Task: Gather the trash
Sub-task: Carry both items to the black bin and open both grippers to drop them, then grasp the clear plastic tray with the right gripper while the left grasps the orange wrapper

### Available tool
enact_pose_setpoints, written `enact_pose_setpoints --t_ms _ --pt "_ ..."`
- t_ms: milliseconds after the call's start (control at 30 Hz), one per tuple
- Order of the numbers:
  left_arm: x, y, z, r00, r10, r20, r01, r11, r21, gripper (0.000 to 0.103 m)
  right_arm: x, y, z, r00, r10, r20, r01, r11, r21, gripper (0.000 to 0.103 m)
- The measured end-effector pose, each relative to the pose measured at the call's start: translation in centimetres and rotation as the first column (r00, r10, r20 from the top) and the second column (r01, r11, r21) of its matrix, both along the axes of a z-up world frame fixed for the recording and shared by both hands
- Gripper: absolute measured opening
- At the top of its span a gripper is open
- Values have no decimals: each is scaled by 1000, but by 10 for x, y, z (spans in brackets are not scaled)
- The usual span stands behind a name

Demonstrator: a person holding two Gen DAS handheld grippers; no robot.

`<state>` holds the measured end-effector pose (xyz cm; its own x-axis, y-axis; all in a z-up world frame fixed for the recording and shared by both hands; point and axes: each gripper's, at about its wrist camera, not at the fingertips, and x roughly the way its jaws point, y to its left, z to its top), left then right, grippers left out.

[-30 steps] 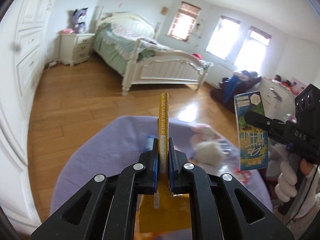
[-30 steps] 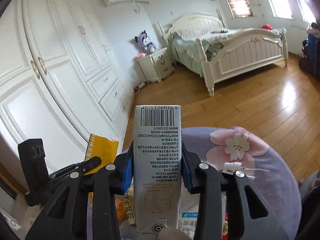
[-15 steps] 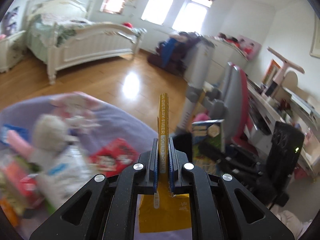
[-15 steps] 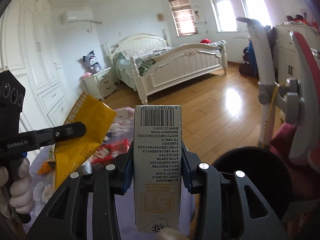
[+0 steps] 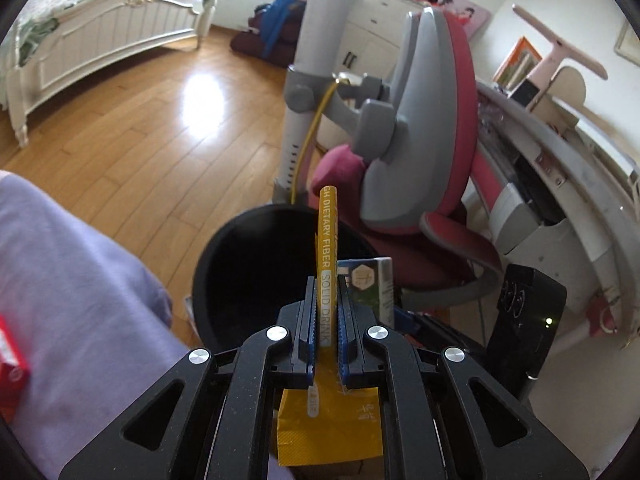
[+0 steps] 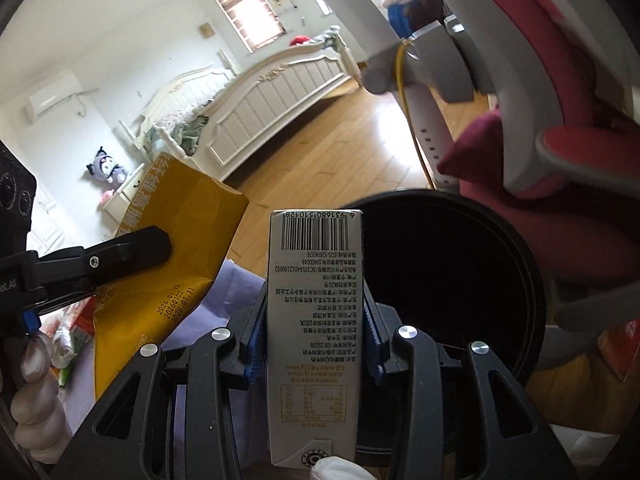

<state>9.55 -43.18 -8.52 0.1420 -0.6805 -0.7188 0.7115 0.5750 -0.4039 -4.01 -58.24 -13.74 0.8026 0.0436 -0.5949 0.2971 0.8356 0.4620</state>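
My left gripper [image 5: 325, 334] pinches a yellow pouch [image 5: 328, 248] edge-on while my right gripper [image 6: 314, 334] clamps a carton [image 6: 316, 300], both beside the black bin [image 6: 460, 280].

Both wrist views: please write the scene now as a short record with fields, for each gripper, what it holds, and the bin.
left gripper: shut on yellow packet, held edge-on
right gripper: shut on drink carton, barcode end away from the camera
black bin: open, interior dark, contents not visible
position: both items held near the bin's rim, not yet dropped
beside bin: pink and grey chair, purple cloth
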Motion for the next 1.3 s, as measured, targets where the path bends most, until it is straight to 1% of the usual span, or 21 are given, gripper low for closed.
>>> enact_pose_setpoints --t_ms 100,233,400,533,567,600,633,667,700,733,900,1067,1100,1133,1167,1200,1267,1300 --pt "0 -14 -12 1000 -19 -16 19 999 37 9 0 -12 -15 1000 -14 -21 14 999 35 39" --pt "4 -30 -26 999 -24 -30 26 997 66 9 3 -22 -32 999 -27 -39 29 997 73 39" --pt "10 -38 -34 999 -12 -42 16 996 89 9 3 -27 -46 998 -32 -56 37 994 98 40" --pt "14 -41 -37 999 1 -40 4 993 118 9 6 -30 -51 998 -27 -63 34 992 120 43" --pt "15 -42 -37 999 7 -35 -2 992 123 12 5 -31 -51 997 -25 -66 34 991 128 43" --pt "16 -41 -37 999 12 -32 -8 992 124 17 6 -33 -51 997 -27 -70 36 991 129 45" --pt "16 -40 -36 999 20 -28 -16 993 119 35 5 -33 -51 997 -31 -72 39 991 125 47" --pt "16 -37 -35 999 30 -20 -27 993 114 52 5 -35 -50 997 -31 -69 40 991 129 55" --pt "15 -35 -32 999 37 -9 -36 994 101 56 3 -35 -49 997 -32 -64 40 990 135 64" --pt "14 -32 -29 999 40 0 -40 995 92 57 0 -35 -47 998 -36 -57 44 989 139 66" --pt "6 -17 -13 999 46 24 -48 996 74 57 -9 -28 -39 998 -34 -45 39 991 131 66" --pt "-9 12 18 994 61 93 -64 998 29 57 -9 -15 -26 1000 3 -25 0 994 112 66" --pt "-13 20 26 991 70 115 -73 997 21 57 -8 -12 -22 1000 14 -21 -12 994 107 66" --pt "-17 28 33 987 79 136 -82 997 14 61 -8 -6 -17 999 29 -13 -28 995 98 66" --pt "-21 38 40 983 92 157 -94 996 6 68 -5 -3 -11 999 41 -6 -40 995 91 66" --pt "-25 51 47 977 111 184 -112 994 -8 69 -3 2 -6 998 55 1 -55 995 82 71" --pt "-30 73 59 962 143 233 -143 990 -18 70 0 15 8 996 90 18 -91 994 63 77" --pt "-33 88 64 951 167 260 -167 986 -20 70 2 22 15 994 109 26 -110 993 51 77"
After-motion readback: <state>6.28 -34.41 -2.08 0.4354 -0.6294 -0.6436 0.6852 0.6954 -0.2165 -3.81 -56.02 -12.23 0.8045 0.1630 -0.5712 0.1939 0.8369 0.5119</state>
